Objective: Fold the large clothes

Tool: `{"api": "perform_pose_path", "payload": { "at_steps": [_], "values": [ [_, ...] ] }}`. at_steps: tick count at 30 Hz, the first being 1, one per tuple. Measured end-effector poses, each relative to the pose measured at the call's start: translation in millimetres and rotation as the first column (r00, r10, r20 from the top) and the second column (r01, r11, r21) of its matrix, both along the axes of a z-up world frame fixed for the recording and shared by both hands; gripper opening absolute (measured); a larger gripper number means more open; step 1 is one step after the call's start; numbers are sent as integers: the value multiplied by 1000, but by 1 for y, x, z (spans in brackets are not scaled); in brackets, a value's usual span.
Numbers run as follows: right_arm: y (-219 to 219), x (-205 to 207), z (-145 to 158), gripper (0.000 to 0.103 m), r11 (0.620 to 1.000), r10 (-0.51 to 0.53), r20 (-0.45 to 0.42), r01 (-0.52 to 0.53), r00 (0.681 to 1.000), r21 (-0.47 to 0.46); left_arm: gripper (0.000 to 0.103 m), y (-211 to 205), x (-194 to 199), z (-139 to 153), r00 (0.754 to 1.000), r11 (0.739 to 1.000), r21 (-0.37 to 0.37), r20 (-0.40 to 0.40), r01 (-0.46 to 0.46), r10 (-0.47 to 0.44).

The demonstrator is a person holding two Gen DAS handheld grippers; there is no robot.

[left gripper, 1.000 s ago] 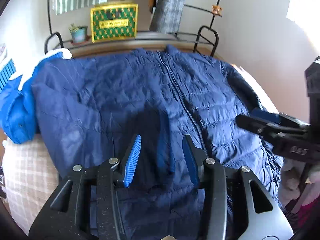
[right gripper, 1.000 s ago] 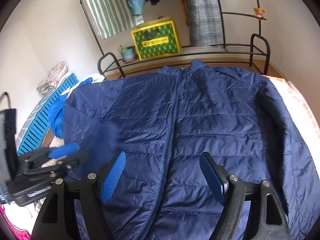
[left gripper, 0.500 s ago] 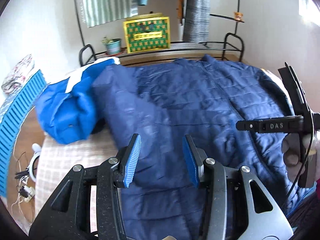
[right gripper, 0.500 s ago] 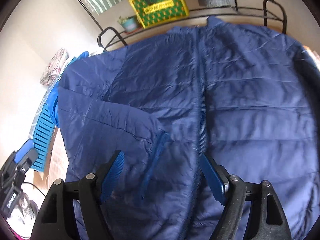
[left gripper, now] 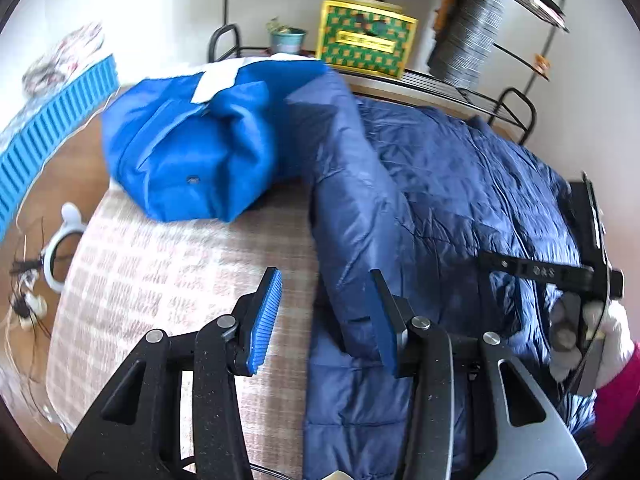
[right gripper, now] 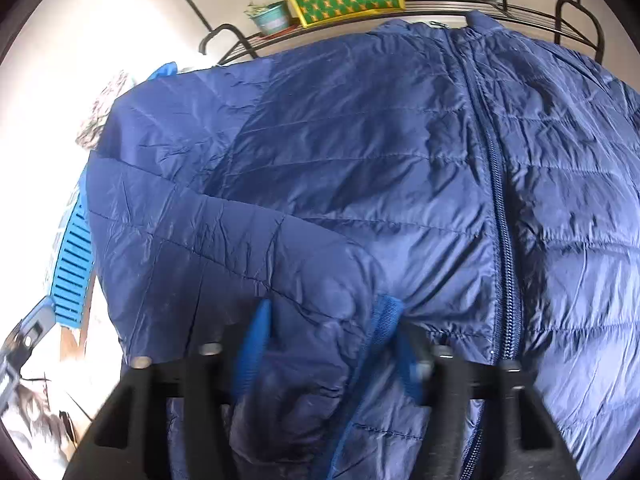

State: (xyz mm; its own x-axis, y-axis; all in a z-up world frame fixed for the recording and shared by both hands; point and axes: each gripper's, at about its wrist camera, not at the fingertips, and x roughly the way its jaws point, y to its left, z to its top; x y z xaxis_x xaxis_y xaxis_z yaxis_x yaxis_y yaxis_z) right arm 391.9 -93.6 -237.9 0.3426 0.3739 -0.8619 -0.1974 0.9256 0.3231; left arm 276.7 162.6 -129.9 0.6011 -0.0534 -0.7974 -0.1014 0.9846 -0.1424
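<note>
A navy quilted jacket [right gripper: 380, 152] lies flat, zip up, on a checked table cover [left gripper: 160, 280]. Its left sleeve [right gripper: 248, 256] is folded inward across the front. My right gripper [right gripper: 332, 356] is low over the sleeve end, its jaws closing. The blue-edged cuff [right gripper: 384, 316] and the puffy fabric fill the gap between the blurred pads. My left gripper [left gripper: 324, 316] hovers open at the jacket's left edge [left gripper: 352, 216], one finger over the checked cover and the other over the sleeve, gripping nothing. A gloved hand [left gripper: 612, 328] holds the right tool at the far right.
A bright blue garment [left gripper: 192, 152] is heaped at the table's back left, touching the jacket. Behind stands a metal rack [left gripper: 516, 100] with a yellow-green box [left gripper: 364, 36] and a potted plant [left gripper: 286, 38]. A blue slatted crate [left gripper: 52, 120] and cables [left gripper: 24, 280] lie at the left.
My left gripper has slid left from over the jacket's body to its left edge. The right gripper has dropped onto the folded sleeve and its jaws have narrowed around the cuff.
</note>
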Motion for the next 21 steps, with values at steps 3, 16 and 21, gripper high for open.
{"api": "perform_pose_path", "payload": {
  "at_steps": [3, 16, 21],
  "values": [
    [2, 1, 1, 23, 999, 27, -1, -26, 1000, 41, 44, 10, 3, -3, 999, 999, -29, -14, -33, 33],
    [-45, 36, 66, 10, 992, 5, 260, 28, 966, -122, 44, -3, 25, 1, 1000, 1000, -15, -8, -26, 26],
    [-89, 75, 81, 10, 976, -37, 323, 104, 946, -192, 44, -27, 45, -6, 999, 1000, 14, -32, 20, -19]
  ]
}}
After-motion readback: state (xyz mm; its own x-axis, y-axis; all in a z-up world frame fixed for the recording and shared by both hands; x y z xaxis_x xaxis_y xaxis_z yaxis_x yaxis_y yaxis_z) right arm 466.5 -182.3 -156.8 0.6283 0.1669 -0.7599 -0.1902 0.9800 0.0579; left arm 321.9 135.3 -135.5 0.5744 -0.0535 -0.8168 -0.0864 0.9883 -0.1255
